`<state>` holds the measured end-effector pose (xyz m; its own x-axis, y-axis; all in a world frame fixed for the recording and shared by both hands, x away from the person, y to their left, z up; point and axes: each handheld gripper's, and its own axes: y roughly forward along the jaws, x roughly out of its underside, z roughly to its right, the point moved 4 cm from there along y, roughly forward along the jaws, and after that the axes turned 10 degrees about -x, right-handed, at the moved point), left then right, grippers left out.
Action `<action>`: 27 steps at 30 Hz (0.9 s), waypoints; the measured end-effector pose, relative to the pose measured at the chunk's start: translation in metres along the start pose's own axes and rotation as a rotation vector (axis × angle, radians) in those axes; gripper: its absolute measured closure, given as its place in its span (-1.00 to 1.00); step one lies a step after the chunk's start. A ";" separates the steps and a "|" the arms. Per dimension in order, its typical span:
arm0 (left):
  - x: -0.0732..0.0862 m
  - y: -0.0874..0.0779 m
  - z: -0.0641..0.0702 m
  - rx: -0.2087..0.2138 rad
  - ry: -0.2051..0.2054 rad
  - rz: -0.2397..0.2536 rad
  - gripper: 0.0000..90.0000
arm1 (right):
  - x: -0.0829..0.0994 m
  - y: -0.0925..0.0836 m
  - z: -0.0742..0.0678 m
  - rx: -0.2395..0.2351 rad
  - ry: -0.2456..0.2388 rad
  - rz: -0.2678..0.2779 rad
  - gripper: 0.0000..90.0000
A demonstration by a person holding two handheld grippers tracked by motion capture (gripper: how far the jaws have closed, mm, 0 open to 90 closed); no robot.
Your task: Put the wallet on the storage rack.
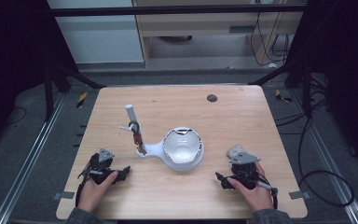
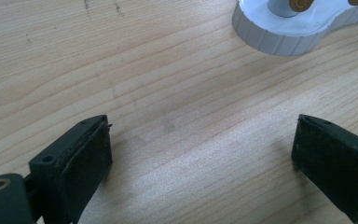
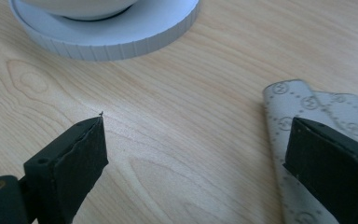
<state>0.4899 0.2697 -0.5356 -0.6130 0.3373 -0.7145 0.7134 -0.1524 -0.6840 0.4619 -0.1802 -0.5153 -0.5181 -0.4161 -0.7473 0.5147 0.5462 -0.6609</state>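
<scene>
A white bowl (image 1: 182,145) sits on the round white base (image 1: 186,163) of a stand, whose narrow foot carries a white upright post (image 1: 131,116) with brass fittings. My left gripper (image 1: 121,173) rests low on the table at the front left with its jaws wide apart over bare wood (image 2: 203,135); the stand's foot (image 2: 284,32) lies ahead of it. My right gripper (image 1: 221,179) rests at the front right, open (image 3: 193,126). A folded patterned cloth (image 3: 289,102) lies on the table beside and under its right jaw. The bowl's base (image 3: 121,37) is just ahead.
The wooden table (image 1: 233,116) has a small dark round mark (image 1: 211,98) near its far edge. Metal rails and black frame legs run along both sides, and cables lie on the floor at the right (image 1: 326,186).
</scene>
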 end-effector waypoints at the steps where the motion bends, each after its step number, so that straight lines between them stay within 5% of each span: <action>1: 0.000 0.000 0.000 0.000 0.000 0.003 -0.92 | 0.000 -0.003 0.002 -0.004 0.014 -0.009 -0.86; 14: 0.001 0.000 0.000 -0.003 -0.003 0.002 -0.93 | 0.002 -0.041 0.031 0.007 0.074 -0.150 -0.84; 27: 0.001 0.000 0.001 -0.002 -0.002 0.000 -0.95 | -0.013 -0.060 0.064 -0.009 0.143 -0.373 -0.60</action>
<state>0.4890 0.2691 -0.5364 -0.6133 0.3357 -0.7149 0.7143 -0.1505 -0.6835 0.4814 -0.2540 -0.4706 -0.7585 -0.4824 -0.4382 0.2671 0.3833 -0.8842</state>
